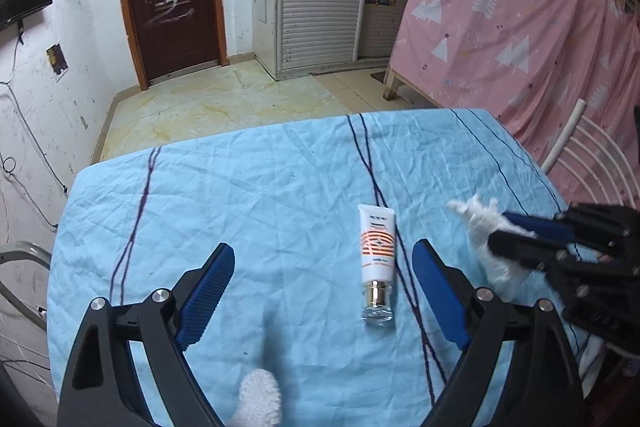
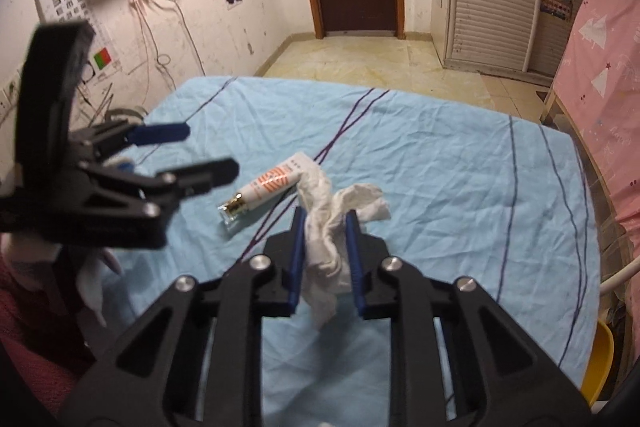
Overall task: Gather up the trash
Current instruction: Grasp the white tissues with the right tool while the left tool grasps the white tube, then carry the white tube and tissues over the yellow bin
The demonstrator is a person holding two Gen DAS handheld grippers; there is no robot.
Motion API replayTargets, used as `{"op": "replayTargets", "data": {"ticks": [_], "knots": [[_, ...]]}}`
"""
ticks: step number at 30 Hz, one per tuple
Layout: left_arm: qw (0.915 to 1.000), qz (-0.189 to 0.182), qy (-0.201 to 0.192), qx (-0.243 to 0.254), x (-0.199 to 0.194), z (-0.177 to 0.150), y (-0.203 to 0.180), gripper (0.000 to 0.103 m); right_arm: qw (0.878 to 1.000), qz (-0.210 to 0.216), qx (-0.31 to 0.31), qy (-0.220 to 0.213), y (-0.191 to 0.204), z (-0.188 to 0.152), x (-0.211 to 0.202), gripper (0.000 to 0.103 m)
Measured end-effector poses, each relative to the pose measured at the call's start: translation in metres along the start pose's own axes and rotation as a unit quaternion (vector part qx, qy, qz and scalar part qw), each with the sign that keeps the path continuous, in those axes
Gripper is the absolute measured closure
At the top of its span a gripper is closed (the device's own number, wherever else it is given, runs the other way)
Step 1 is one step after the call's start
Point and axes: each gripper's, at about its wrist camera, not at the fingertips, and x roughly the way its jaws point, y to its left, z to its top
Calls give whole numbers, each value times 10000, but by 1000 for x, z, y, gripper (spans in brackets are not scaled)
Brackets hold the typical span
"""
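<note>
A crumpled white tissue [image 2: 326, 227] is pinched between the blue pads of my right gripper [image 2: 325, 217], which is shut on it and holds it just above the blue cloth. From the left wrist view the same tissue [image 1: 486, 239] hangs at the right in that gripper [image 1: 500, 231]. A white tube with orange stripes and a clear cap [image 1: 377, 259] lies flat on the cloth, also seen as the tube [image 2: 268, 189] beside the tissue. My left gripper [image 1: 324, 253] stands wide open over the cloth, the tube lying toward its right finger. Nothing is between its pads.
The table wears a wrinkled light-blue cloth [image 1: 240, 195] with dark stripes. A white gloved fingertip [image 1: 260, 399] shows at the bottom. A white chair back [image 1: 592, 155] stands at the right edge, a pink sheet [image 1: 520, 19] behind it. A yellow seat [image 2: 600, 359] lies at the near right.
</note>
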Motion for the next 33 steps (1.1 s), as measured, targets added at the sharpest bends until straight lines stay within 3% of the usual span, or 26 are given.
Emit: {"op": "replayTargets", "data": {"ticks": [11,16,25,27,29,33], "knots": [[9982,187,237,526,26,-4,-38,23,9984,84,400,-393,-29,-10,-27,84],[9975,188,362,585,33,-4,-46,54,9975,118,515,-473,-40,-15,-31,84],[9971,204,439,593,40,-2,-57,69,9954,156,679,-655,-57,-23,-42,84],[9971,232,422,592,41,-2,-60,75,9949,156,709,-695,-60,-26,-45,84],[9969,288,410,613,40,-2,-62,89,9945,163,741,-727,-64,-29,-48,84],[9966,339,423,615,39,-1,-66,90,9929,174,817,-844,-73,-33,-56,84]]}}
